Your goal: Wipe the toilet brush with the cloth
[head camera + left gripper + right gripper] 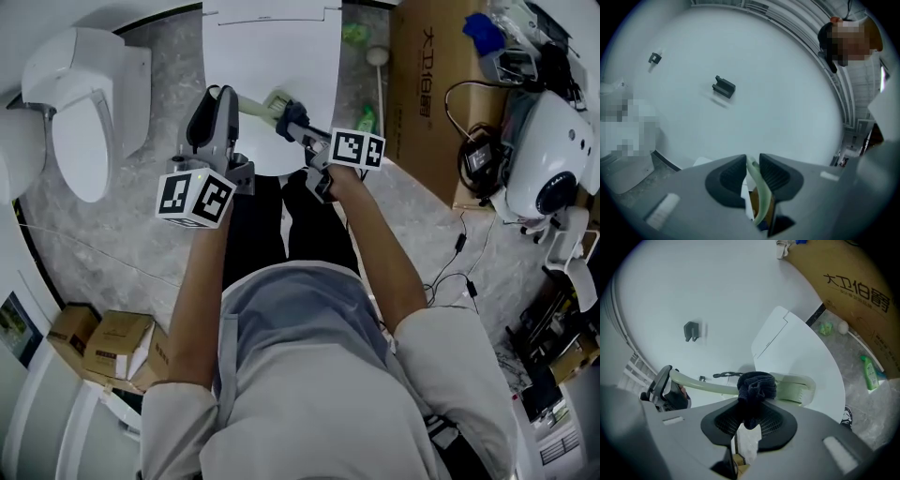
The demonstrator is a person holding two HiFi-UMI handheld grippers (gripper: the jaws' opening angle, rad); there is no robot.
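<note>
A pale green toilet brush (790, 386) runs level between my two grippers, its head to the right in the right gripper view. My left gripper (217, 101) is shut on the brush's handle (758, 187), which shows as a pale green strip between the dark pads. My right gripper (749, 420) is shut on a dark blue cloth (756, 387), bunched and pressed against the handle close to the brush head. In the head view the brush head (273, 101) lies over the white panel, just left of the right gripper (302, 127).
A white toilet (82, 108) stands at the left on the grey marble floor. A white panel (272, 56) lies ahead. A cardboard box (427, 84) and a green bottle (869, 373) sit at the right, with cables and equipment (548, 159) beyond. Small boxes (112, 347) lie behind, left.
</note>
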